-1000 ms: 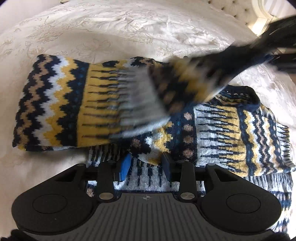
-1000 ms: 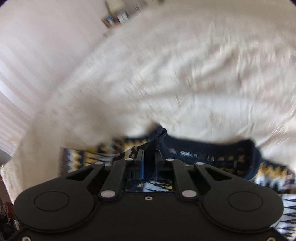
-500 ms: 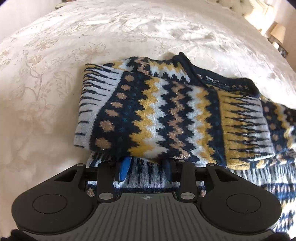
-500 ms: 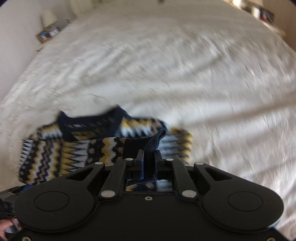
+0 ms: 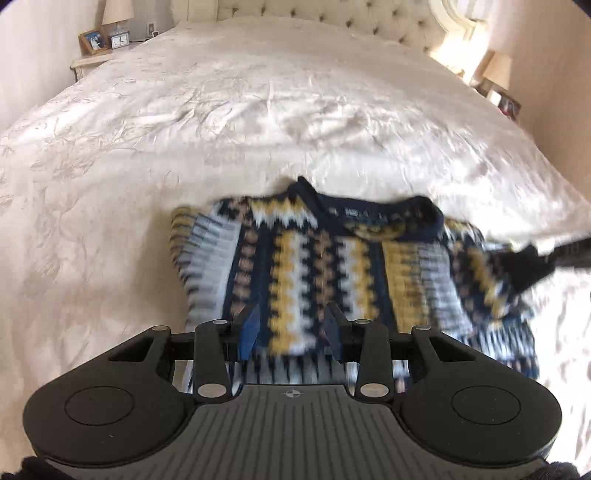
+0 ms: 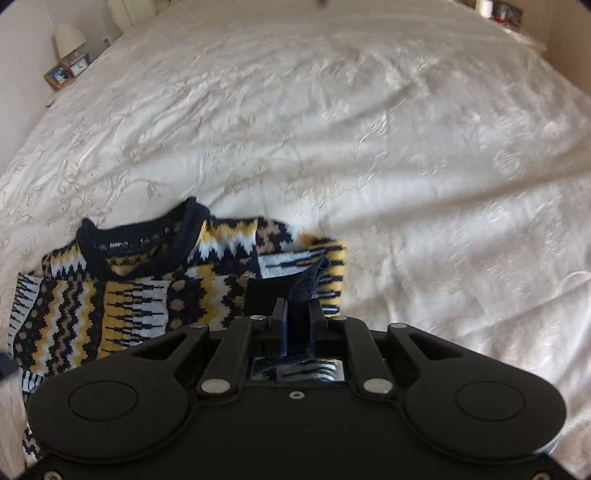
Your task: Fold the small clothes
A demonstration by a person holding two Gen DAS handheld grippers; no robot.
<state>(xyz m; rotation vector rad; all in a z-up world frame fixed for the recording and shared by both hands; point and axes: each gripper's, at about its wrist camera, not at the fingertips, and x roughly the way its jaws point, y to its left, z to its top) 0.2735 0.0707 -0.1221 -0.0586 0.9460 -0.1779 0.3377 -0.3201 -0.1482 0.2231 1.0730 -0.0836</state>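
A small knit sweater in navy, yellow, white and tan zigzags lies on the white bedspread, its navy collar toward the headboard. A sleeve is folded across its front. My left gripper is open just above the sweater's near edge, holding nothing. My right gripper is shut on the navy sleeve cuff at the sweater's right side. In the left wrist view the right gripper shows as a dark blur at the right edge.
A nightstand with a lamp, a framed photo and a clock stands at the bed's far left; it also shows in the right wrist view. A tufted headboard is at the back. A second lamp is at the far right.
My right gripper carried the sleeve across the sweater and laid it over the front. The left gripper has drawn back and up, so more of the bed shows.
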